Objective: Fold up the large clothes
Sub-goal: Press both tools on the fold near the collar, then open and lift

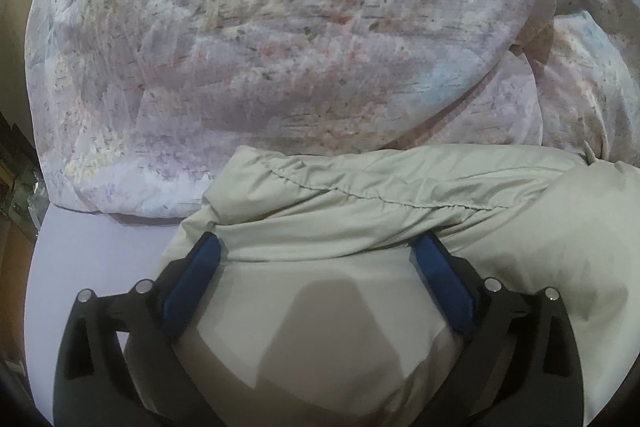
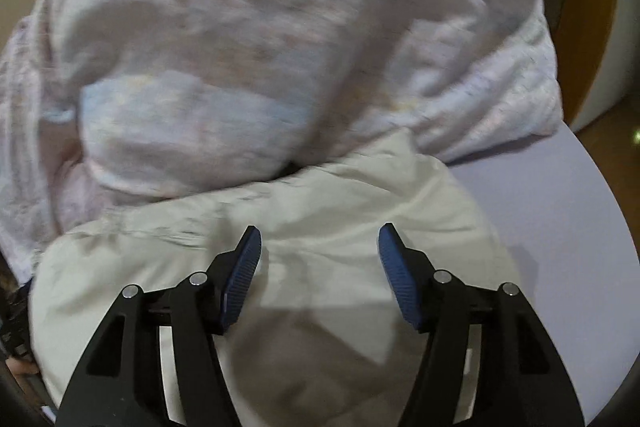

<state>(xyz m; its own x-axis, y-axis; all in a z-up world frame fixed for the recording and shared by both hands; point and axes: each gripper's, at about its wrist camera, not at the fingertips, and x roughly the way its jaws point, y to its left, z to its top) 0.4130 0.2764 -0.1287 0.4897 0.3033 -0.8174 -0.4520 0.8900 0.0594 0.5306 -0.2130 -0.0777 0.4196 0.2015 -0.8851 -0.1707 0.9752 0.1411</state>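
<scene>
Left wrist view: the left gripper (image 1: 316,247) has its jaws spread wide, the blue ribbed pads (image 1: 192,283) pressed down onto a pale beige garment (image 1: 360,219) with nothing pinched between them; the cloth is smooth, slightly glossy and puffy, with a gathered, stitched seam (image 1: 384,201) running across a thick fold just beyond the fingertips; the fold bulges up between the pads and hides their tips in part. The garment lies on a flat lilac sheet (image 1: 100,267), bare at the lower left. Behind it, touching its far edge, a bulky quilt (image 1: 280,47) rises in a rounded heap — soft, crinkled cotton printed with faded flowers in pink, mauve and light blue; it fills the whole upper field and shuts off whatever lies beyond.

Right wrist view: the picture is blurred. The right gripper (image 2: 318,239) is likewise wide open and holds nothing; its pads (image 2: 240,275) hover over or rest on the same beige garment (image 2: 340,211) — I cannot tell which. The garment's far right corner (image 2: 400,143) tucks against the floral quilt (image 2: 240,47), which looms pale and washed-out above; the lilac sheet (image 2: 540,207) shows bare to the right, and past its curved edge stand a brown wooden surface (image 2: 588,27) and something white (image 2: 616,47).
</scene>
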